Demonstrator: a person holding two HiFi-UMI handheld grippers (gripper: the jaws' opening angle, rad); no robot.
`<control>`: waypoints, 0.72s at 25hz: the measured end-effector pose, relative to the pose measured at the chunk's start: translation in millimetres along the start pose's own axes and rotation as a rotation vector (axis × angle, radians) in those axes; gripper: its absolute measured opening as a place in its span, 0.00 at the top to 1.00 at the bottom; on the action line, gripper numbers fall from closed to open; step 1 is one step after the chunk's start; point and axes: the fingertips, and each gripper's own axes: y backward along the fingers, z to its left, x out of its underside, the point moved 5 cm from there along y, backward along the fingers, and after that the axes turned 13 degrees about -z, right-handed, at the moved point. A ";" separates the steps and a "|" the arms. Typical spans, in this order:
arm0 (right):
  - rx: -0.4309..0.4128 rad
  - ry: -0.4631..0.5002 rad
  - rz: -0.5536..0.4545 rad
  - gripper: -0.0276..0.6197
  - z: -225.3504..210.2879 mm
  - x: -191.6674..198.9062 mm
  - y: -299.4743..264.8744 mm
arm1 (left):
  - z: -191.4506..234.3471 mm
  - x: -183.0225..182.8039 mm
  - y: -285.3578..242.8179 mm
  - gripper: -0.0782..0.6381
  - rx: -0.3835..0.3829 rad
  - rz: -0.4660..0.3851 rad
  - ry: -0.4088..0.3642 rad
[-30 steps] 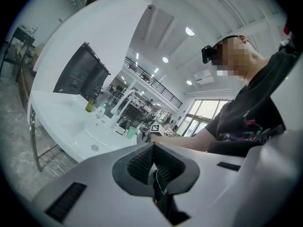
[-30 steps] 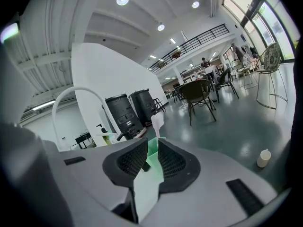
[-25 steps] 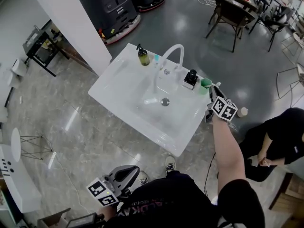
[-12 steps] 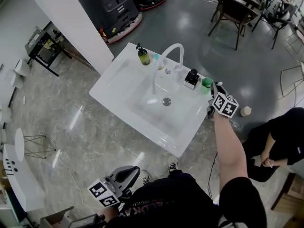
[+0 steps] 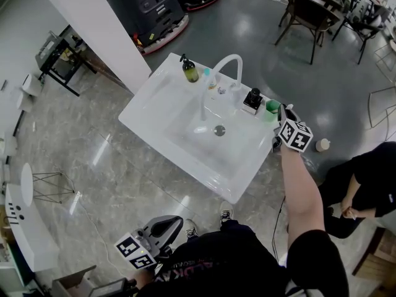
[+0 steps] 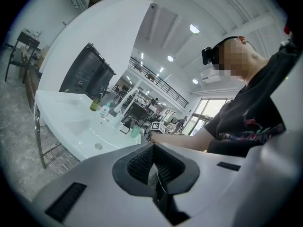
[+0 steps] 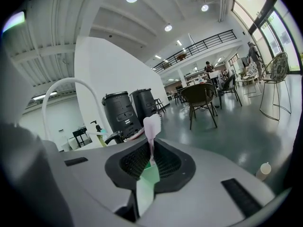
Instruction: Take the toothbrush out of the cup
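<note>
My right gripper (image 5: 282, 112) is at the back right corner of the white sink (image 5: 161, 101), right beside the green cup (image 5: 271, 106). In the right gripper view the jaws (image 7: 151, 162) are shut on the pink-and-white toothbrush (image 7: 152, 126), which stands upright with its bristle head above the fingers. The green cup (image 7: 146, 186) shows through the gap below. Whether the brush's lower end is in the cup is hidden. My left gripper (image 5: 166, 226) hangs low by my body, shut (image 6: 154, 167) with nothing in it.
On the sink's back rim stand a white arched faucet (image 5: 226, 67), an olive soap bottle (image 5: 190, 72) and a black dispenser (image 5: 252, 99). A small white bottle (image 5: 322, 145) lies on the floor. A seated person (image 5: 365, 178) is at right, with chairs (image 5: 306, 14) beyond.
The right gripper has stayed at the green cup, shut on the toothbrush. Only the head view has drifted slightly. The left gripper has not moved.
</note>
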 end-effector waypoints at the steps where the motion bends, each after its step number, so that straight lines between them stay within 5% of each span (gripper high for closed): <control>1: -0.001 0.006 -0.001 0.91 0.1 -0.1 0.3 | 0.1 0.7 0.5 0.88 0.000 -0.001 0.000; 18: -0.061 0.126 -0.047 0.91 29.0 -41.5 6.0 | -1.9 0.0 22.5 0.88 0.007 -0.029 -0.002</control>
